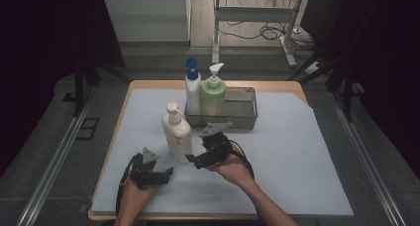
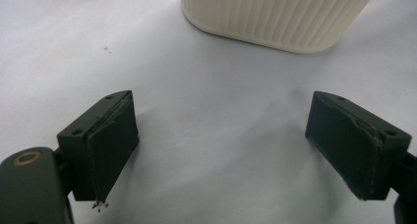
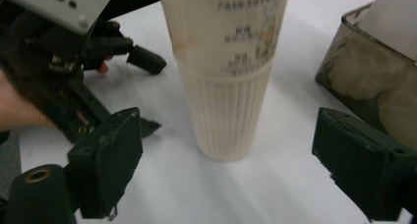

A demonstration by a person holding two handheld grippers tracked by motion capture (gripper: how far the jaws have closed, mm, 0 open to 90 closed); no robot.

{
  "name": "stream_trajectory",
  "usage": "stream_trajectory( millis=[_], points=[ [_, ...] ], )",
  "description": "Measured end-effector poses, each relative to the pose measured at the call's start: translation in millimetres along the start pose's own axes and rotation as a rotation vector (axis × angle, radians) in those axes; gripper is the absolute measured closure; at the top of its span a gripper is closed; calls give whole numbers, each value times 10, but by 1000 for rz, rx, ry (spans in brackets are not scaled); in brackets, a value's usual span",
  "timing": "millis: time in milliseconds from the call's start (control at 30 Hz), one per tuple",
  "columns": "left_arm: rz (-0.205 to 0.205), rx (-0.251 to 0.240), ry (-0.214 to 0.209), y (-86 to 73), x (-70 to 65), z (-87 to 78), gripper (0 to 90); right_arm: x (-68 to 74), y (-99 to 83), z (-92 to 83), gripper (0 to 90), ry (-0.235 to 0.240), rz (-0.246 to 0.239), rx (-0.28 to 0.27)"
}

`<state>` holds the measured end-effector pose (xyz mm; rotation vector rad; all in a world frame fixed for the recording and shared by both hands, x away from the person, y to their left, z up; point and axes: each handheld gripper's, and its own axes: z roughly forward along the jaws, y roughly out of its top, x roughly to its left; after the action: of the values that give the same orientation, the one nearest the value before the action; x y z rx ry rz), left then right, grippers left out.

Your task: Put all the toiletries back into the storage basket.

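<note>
Cream bottle (image 1: 177, 133) (soap, perhaps) between claws

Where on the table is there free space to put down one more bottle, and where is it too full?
The paper sheet is bare right of the right gripper, up to its right edge, and also left of the cream bottle. The tray is free in its right half. It is crowded between the cream bottle, the tray front and both grippers, left gripper included.

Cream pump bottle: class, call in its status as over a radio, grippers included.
Left gripper open, empty. Right gripper open, empty, aimed at cream pump bottle. Bottle upright on white sheet, outside metal tray. Nothing between jaws and bottle.
</note>
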<state>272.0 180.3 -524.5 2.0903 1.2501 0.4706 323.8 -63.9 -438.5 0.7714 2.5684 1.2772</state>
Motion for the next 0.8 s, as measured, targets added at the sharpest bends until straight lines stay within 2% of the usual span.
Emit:
stream_trajectory(
  millis=[267, 500, 800],
  points=[
    [0, 0, 0, 0, 1, 0, 121, 22, 144, 141, 141, -26, 18, -14],
    [-1, 0, 0, 0, 1, 1, 121, 70, 286, 216, 154, -52, 14, -35],
    [-2, -1, -2, 0, 1, 2, 120, 97, 433, 328, 183, -86, 14, -36]
  ],
)
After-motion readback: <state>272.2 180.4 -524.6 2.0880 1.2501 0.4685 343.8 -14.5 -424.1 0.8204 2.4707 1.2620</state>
